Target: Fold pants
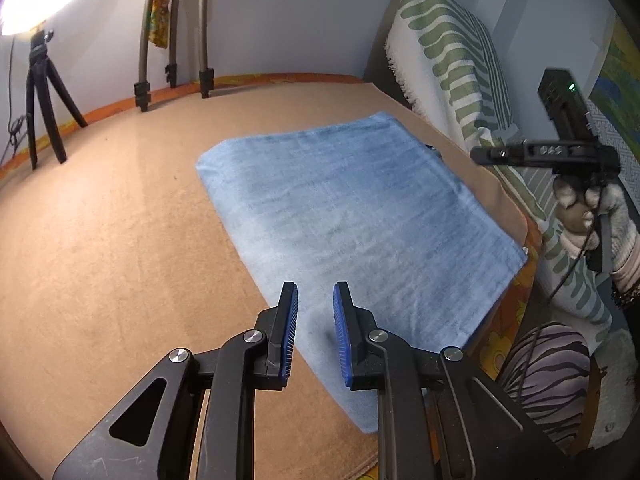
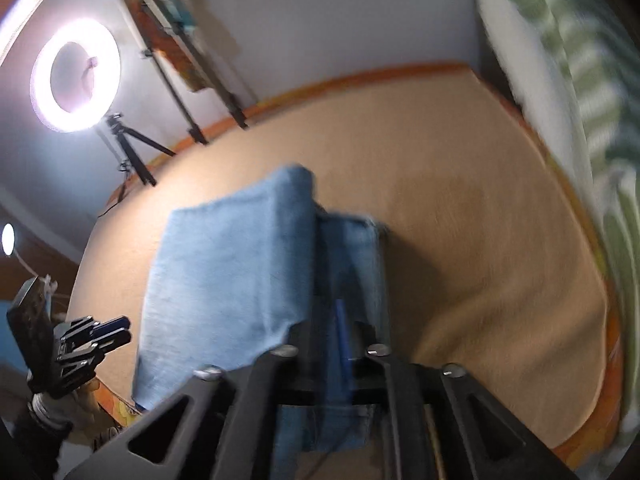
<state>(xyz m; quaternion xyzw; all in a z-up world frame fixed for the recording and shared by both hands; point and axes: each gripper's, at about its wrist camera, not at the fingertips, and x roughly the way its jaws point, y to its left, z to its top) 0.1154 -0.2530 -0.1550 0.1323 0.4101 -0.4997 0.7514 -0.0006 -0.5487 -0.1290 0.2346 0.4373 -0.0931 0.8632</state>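
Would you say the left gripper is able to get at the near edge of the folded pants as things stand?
Probably yes. The left gripper hangs right above the near end of the pants, its jaws slightly apart with nothing between them, and nothing lies between it and the cloth.

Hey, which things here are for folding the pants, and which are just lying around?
For the job: blue pants, left gripper, right gripper.
Just around: ring light, small black tripod, tall stand legs, green striped cushion.

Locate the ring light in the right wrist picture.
The ring light glows at the upper left of the right wrist view, on a small black tripod against the wall, at the brown blanket's far edge.
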